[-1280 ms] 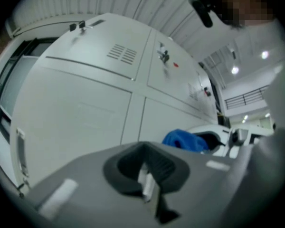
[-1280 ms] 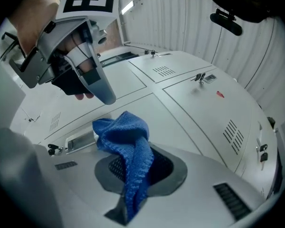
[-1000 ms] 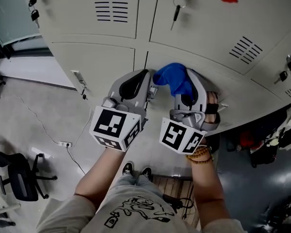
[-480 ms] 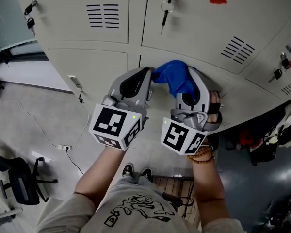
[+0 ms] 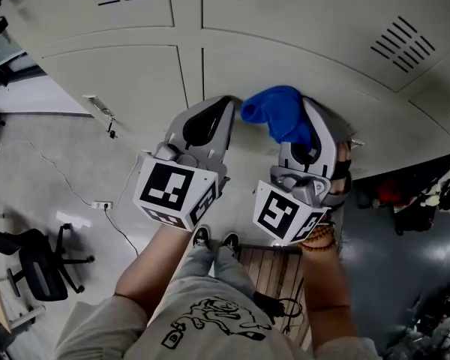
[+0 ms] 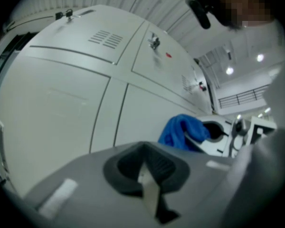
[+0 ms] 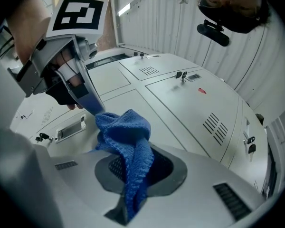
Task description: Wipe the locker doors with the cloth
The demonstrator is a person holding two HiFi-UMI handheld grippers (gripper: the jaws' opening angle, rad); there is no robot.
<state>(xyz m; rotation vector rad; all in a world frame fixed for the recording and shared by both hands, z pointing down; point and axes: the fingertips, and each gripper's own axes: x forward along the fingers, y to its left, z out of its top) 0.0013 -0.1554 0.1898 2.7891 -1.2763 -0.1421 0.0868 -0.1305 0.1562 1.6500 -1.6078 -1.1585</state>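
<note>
Pale grey locker doors (image 5: 142, 81) fill the top of the head view. My right gripper (image 5: 306, 118) is shut on a blue knitted cloth (image 5: 277, 111), which bunches at its tip against a lower door (image 5: 360, 103). In the right gripper view the blue cloth (image 7: 128, 146) hangs out of the right gripper's (image 7: 137, 175) closed jaws. My left gripper (image 5: 226, 111) is shut with nothing in it, and its tip touches the cloth's left end. The left gripper view shows the left gripper (image 6: 143, 170) closed and the cloth (image 6: 183, 129) just to its right.
Vent slits (image 5: 401, 43) and a small handle plate (image 5: 97, 107) mark the doors; keys (image 7: 183, 75) hang in an upper door. A black office chair (image 5: 37, 265) and a floor cable (image 5: 101, 203) lie left. Dark bags (image 5: 420, 201) sit right. My shoes (image 5: 214, 240) stand below.
Both grippers and the cloth now sit lower on the locker front. The upper doors with the keys and the red mark have slid out of the top of the head view.
</note>
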